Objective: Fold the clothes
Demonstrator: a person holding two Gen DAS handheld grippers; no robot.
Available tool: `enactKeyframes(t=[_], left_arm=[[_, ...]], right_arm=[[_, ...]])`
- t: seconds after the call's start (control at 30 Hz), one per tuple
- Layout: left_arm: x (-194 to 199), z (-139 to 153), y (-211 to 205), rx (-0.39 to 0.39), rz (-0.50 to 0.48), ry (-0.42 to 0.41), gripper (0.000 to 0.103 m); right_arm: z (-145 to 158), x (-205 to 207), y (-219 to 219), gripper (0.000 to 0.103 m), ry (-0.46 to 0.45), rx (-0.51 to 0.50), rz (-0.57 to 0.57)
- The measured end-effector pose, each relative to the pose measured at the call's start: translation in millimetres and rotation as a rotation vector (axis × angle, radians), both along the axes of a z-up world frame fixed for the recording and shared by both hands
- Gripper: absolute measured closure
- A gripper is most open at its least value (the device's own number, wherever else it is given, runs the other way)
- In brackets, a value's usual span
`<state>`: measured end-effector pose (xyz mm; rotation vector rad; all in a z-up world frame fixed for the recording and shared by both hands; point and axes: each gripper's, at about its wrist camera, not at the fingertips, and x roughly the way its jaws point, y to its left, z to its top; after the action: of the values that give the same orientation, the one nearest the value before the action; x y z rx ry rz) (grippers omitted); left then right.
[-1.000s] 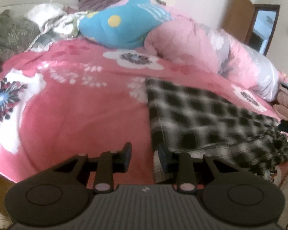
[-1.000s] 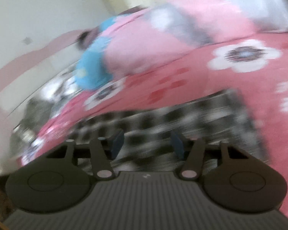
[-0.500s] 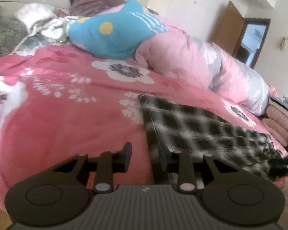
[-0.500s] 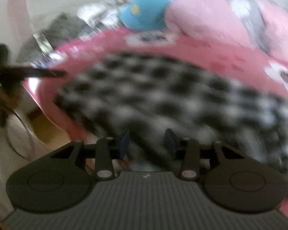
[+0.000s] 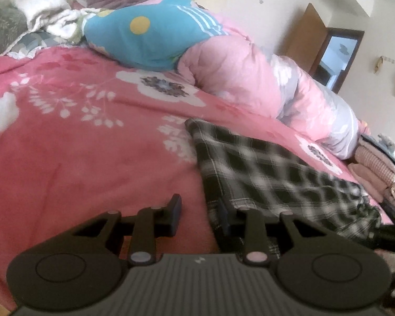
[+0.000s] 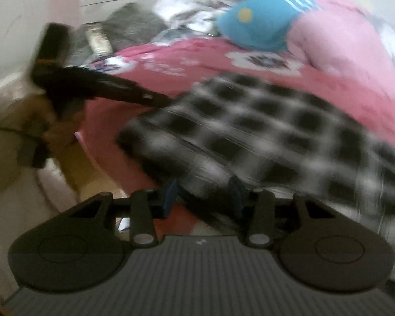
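- A black-and-white checked garment [image 5: 271, 168] lies spread on a pink flowered bed cover [image 5: 79, 152]. It looks laid out flat in a rough rectangle, and the near hem shows more than one layer. This could be a partly folded piece or one just smoothed for folding.
- The left gripper [image 5: 198, 212] sits low at the garment's near left corner. Its jaws are parted with a clear gap. The right finger [image 5: 223, 210] overlaps the checked edge and the left finger lies over bare cover. It seems to straddle the edge, ready to pinch that corner. I see no cloth held between the jaws.
- The right gripper [image 6: 204, 193] is at the garment's near edge, toward its other end. Its jaws stand apart, and blurred checked cloth lies between and above them. Whether it grips that cloth I cannot tell, because the picture is smeared.
- One gripper at each end of the same edge probably lets the cloth lift evenly.
- Beyond the garment lie a pink quilt [image 5: 237, 79] and a blue pillow [image 5: 150, 39].
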<state>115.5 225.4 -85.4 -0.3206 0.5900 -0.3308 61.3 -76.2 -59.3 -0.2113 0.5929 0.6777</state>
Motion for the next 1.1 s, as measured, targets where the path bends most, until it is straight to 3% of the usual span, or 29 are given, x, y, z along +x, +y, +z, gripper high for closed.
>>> enactKeyframes(t=[0.13,0.27,0.33,0.4,0.53,0.67,0.77,0.93,1.1], left_arm=[[-7.0,6.4,-7.0,0.022,0.011,-0.06,0.069],[-14.1,12.8,-14.0,0.044,0.022,-0.119,0.066],[-17.6,16.0,-17.5,0.054,0.027,-0.149,0.06],[-21.1,19.2,-21.0,0.065,0.032,-0.179,0.059],[-25.7,22.5,-34.8,0.112,0.01,-0.21,0.056],[-23.0,15.9,-62.4,0.216,-0.072,-0.166,0.056],[-20.0,7.3,-74.6,0.274,-0.086,-0.129,0.055],[-19.5,7.3,-72.9,0.253,-0.078,-0.125,0.053],[-19.9,7.2,-76.0,0.271,-0.078,-0.118,0.046]], right_arm=[[10.0,10.0,18.9,0.061,-0.069,0.052,0.022],[-18.7,8.0,36.4,0.063,0.006,0.017,0.021],[-15.8,-9.7,35.7,0.064,0.019,0.04,0.077],[-8.9,-24.3,30.5,0.067,0.009,0.045,0.106],[11.6,-18.4,-2.0,0.067,-0.125,0.018,-0.065],[9.2,6.8,-62.6,0.065,-0.067,0.048,-0.36],[-15.7,1.0,-88.6,0.064,0.043,0.014,-0.476],[-12.2,-39.6,-89.5,0.061,0.034,-0.032,-0.411],[28.1,-11.7,-84.0,0.061,-0.021,0.068,-0.384]])
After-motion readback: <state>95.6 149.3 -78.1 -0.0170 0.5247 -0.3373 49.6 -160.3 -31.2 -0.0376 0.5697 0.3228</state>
